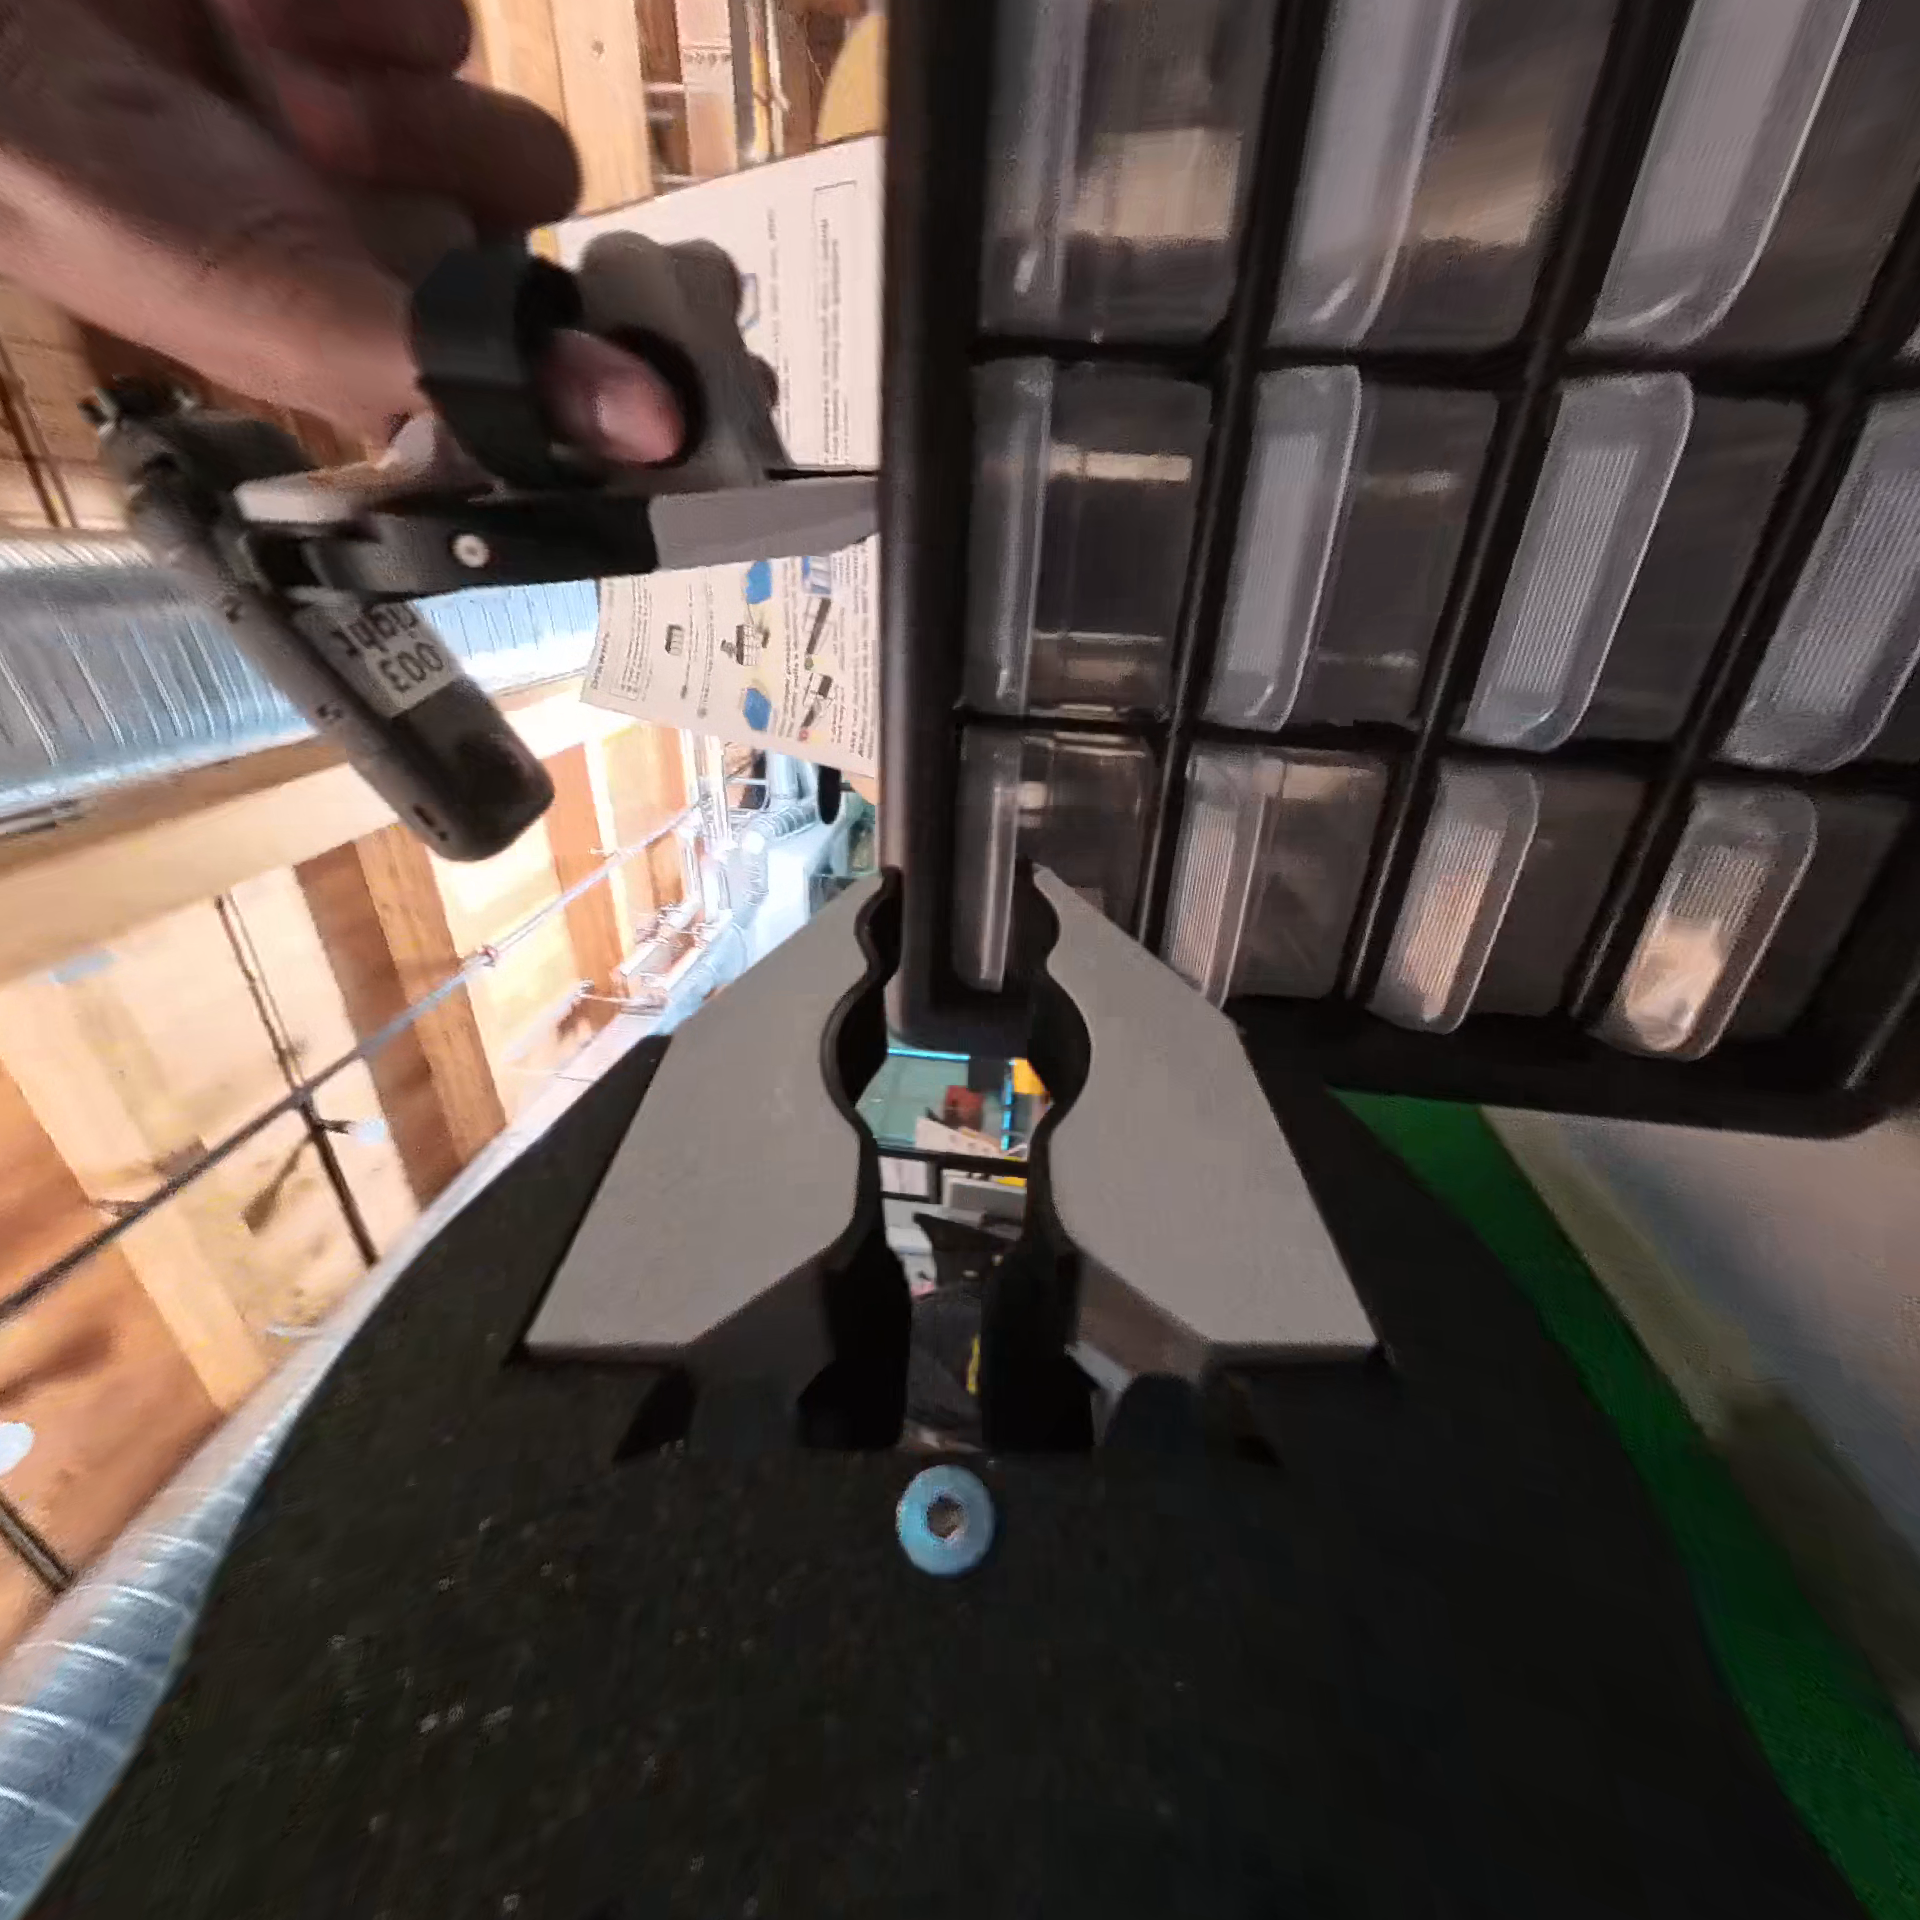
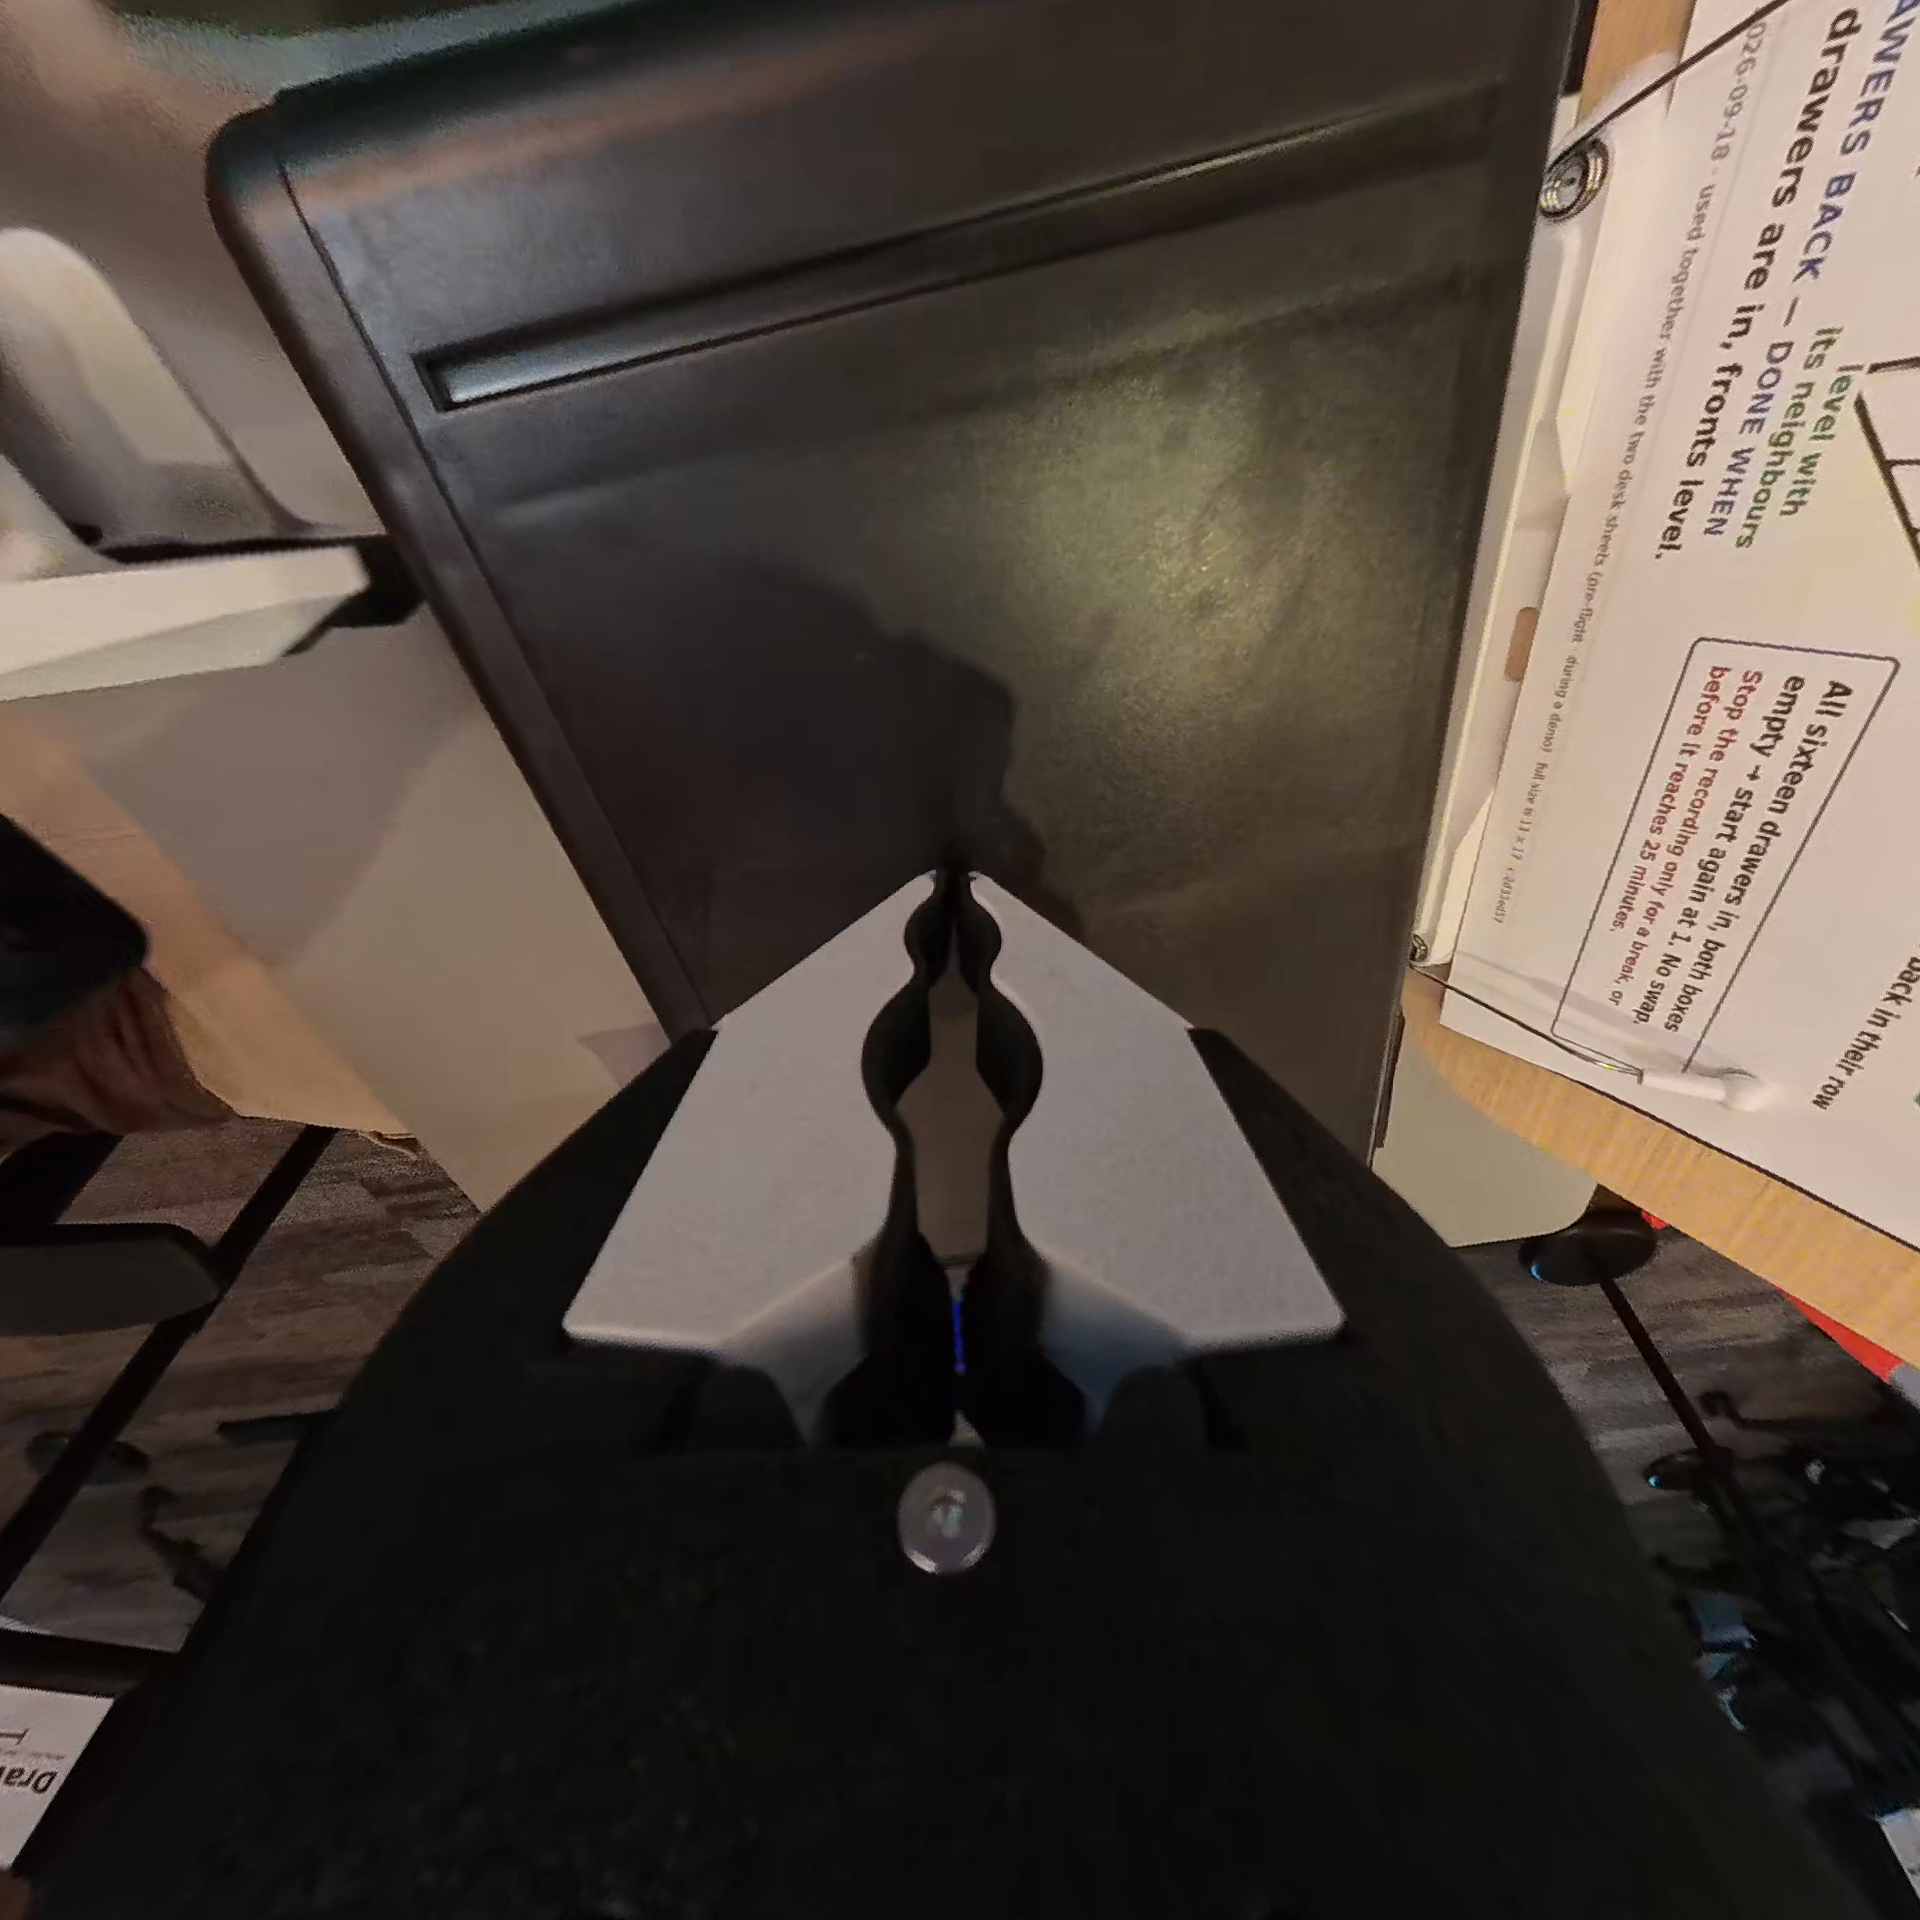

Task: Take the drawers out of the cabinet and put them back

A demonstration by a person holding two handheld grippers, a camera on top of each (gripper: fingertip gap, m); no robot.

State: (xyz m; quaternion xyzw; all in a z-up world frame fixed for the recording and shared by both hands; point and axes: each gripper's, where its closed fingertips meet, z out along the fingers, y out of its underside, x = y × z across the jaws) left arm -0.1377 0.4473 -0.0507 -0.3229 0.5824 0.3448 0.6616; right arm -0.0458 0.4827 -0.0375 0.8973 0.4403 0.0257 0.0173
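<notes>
Cabinet braced, drawers all seated

My left tongs (image 1: pixel 961 914) pinch the cabinet (image 1: pixel 925 623) edge beside the drawers (image 1: pixel 1351 551); right tongs (image 2: pixel 954 883), pressed together, touch its side. Risk, I judge: that thin edge grip slips, tipping the cabinet.

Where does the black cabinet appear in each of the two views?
Left wrist view: the cabinet fills the upper right, drawer fronts showing; the left claw straddles its corner edge.
Right wrist view: its plain black side fills the centre, the shut right claw at it.
Shared landmark: the printed sheet beside it.
</notes>
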